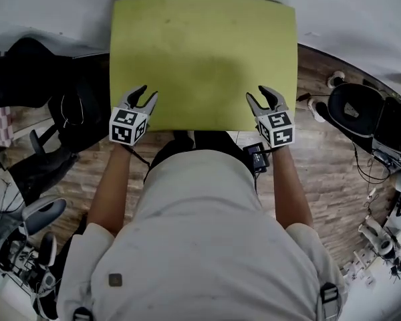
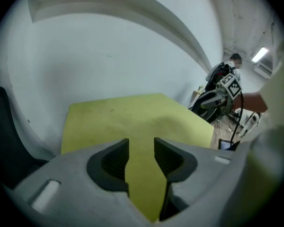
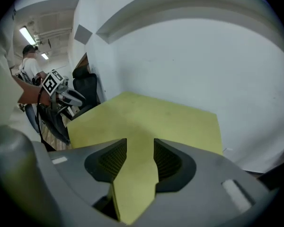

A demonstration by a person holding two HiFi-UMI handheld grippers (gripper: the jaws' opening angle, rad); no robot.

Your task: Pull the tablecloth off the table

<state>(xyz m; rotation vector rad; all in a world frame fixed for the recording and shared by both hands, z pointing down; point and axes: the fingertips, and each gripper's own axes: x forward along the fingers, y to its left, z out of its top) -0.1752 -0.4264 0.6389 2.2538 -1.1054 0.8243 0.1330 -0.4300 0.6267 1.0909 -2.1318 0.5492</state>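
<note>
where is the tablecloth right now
In the head view the tablecloth lies flat at top centre, against the white wall, with the left gripper and right gripper at its near edge.

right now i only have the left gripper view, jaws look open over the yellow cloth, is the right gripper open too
observer: yes. In the right gripper view the right gripper has its jaws apart. Only the tablecloth shows through the gap, and nothing is clamped.
operator: where do the two sit on the cloth
observer: in the head view the left gripper is by the near left corner and the right gripper is by the near right corner, both along the cloth's near edge.
</note>
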